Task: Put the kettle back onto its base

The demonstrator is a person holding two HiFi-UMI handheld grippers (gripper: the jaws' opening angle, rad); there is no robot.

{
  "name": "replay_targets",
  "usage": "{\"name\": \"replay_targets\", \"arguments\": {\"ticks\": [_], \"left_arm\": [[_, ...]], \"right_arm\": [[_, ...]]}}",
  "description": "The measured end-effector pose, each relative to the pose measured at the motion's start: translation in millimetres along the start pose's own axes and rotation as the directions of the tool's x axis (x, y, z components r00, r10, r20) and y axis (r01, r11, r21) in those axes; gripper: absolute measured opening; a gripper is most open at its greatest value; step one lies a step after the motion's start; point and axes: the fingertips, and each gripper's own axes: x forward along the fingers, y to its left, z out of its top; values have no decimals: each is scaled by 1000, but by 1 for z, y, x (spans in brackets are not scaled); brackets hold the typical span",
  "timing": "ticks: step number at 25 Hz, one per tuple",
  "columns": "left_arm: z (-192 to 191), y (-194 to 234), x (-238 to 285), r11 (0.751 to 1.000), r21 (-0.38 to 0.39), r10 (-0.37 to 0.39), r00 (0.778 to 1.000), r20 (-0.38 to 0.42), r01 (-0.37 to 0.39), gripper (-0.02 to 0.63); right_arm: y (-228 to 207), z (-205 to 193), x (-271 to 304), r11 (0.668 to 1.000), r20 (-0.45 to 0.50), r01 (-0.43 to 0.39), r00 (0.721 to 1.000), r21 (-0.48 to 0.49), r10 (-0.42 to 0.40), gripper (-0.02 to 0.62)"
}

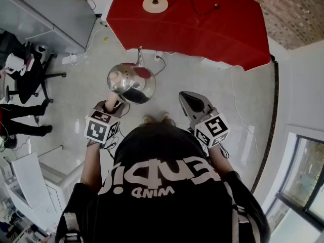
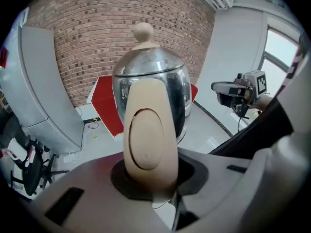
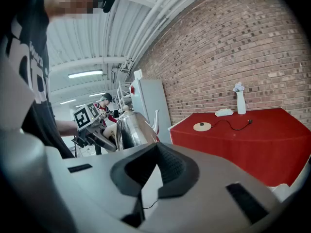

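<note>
My left gripper (image 1: 114,105) is shut on the cream handle (image 2: 148,140) of a shiny steel kettle (image 1: 130,82) and holds it in the air above the floor, short of the red table (image 1: 223,29). The kettle's round cream base (image 1: 155,4) lies on that table with its black cord trailing right. In the left gripper view the kettle (image 2: 151,89) stands upright past the jaws, knob on top. My right gripper (image 1: 195,105) hangs beside it on the right, shut and holding nothing. The right gripper view shows the kettle (image 3: 132,127) at left and the base (image 3: 202,126) farther off.
A grey cabinet (image 1: 45,9) stands left of the table, with an office chair (image 1: 30,75) and a seated person (image 1: 20,115) beyond it. Cables lie on the floor by the table's front. A white vase (image 3: 240,101) stands at the table's back by the brick wall.
</note>
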Motion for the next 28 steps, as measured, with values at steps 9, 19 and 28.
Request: {"name": "replay_targets", "arguments": {"ticks": [9, 19, 28], "left_arm": [[1, -2, 0, 1000, -3, 1, 1000, 2, -1, 69], [2, -17, -2, 1000, -7, 3, 1000, 0, -3, 69], [18, -42, 11, 999, -28, 24, 1000, -6, -24, 69]], "right_arm": [[-2, 5, -1, 1000, 24, -9, 1000, 1, 9, 22], [-17, 14, -23, 1000, 50, -3, 999, -17, 4, 21], [-48, 9, -40, 999, 46, -34, 998, -14, 35, 21]]}}
